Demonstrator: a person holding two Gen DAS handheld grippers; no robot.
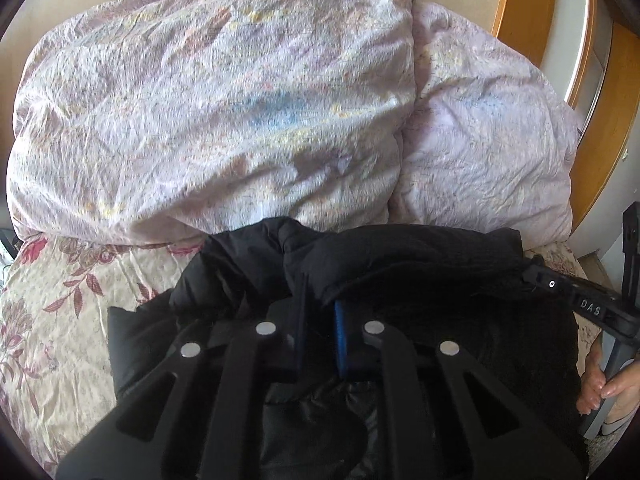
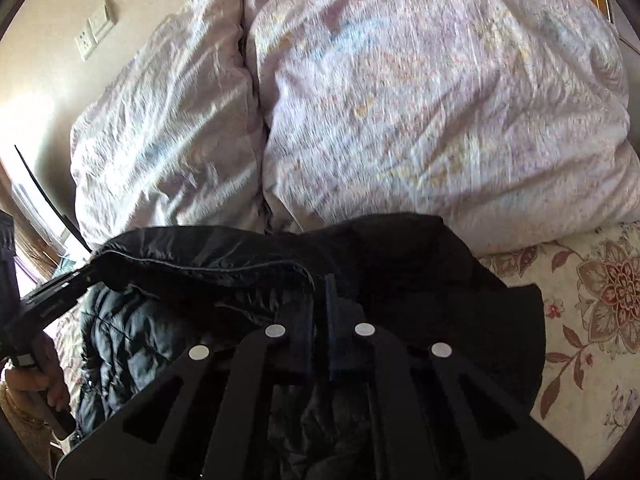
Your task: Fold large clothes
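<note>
Both tools, left (image 1: 318, 300) and right (image 2: 320, 300), pinch a puffy black quilted jacket (image 1: 400, 264) against crinkled floral bedding (image 1: 224, 112).

The only lettering that reads clearly is "D A S", in small pale capitals on the black arm of the right gripper (image 1: 591, 307), seen at the right edge of the left wrist view (the letters run along the arm, slightly tilted). In the right wrist view the left gripper (image 2: 52, 304) at the left edge carries a similar small pale marking on its black arm, but it is too blurred and too small to make out.
</note>
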